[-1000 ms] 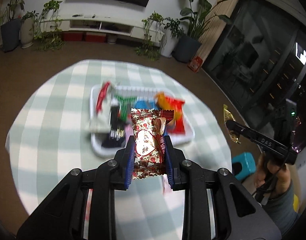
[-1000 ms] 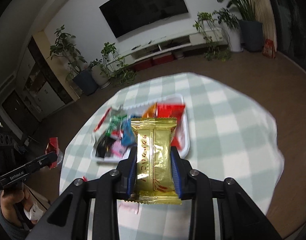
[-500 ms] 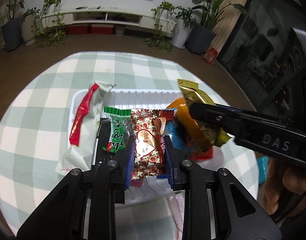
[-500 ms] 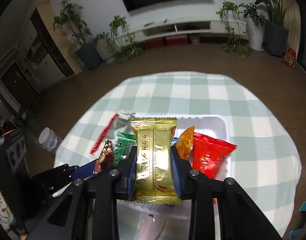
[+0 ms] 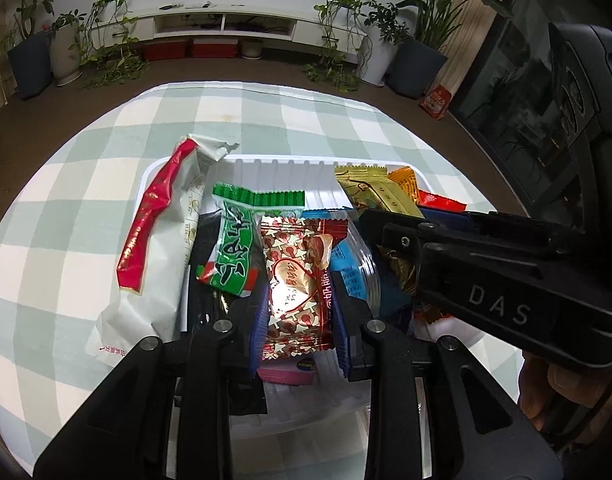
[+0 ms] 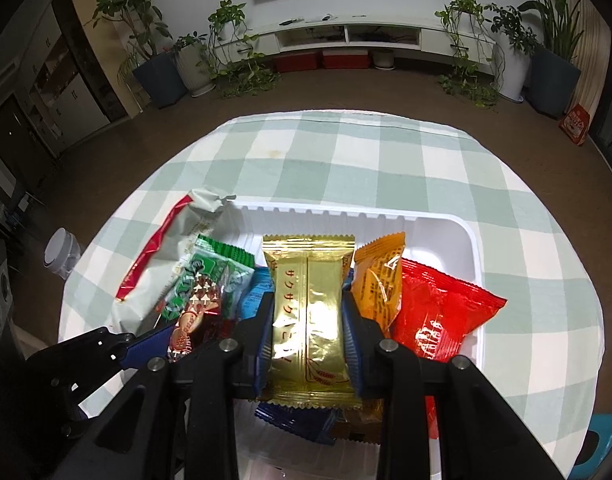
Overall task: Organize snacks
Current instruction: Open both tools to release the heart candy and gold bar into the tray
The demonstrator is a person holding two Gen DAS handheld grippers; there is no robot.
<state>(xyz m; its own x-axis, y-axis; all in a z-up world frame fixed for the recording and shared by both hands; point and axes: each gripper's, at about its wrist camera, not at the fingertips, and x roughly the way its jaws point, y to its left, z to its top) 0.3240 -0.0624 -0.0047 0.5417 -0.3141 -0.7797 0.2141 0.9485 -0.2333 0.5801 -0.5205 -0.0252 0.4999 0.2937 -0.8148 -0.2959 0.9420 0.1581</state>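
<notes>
Left gripper fingers clamp the red-and-silver heart-print foil snack; right gripper fingers clamp the gold foil snack packet. Both hang over the white ribbed plastic tray on the checked bench, likely for dropping in.

I saw a round table under a green-and-white checked cloth filling the middle of both views. A white ribbed tray sat directly on it, at frame centre. A long white-and-red packet leaned over the tray's left rim, its lower end resting on the cloth at the lower left.
</notes>
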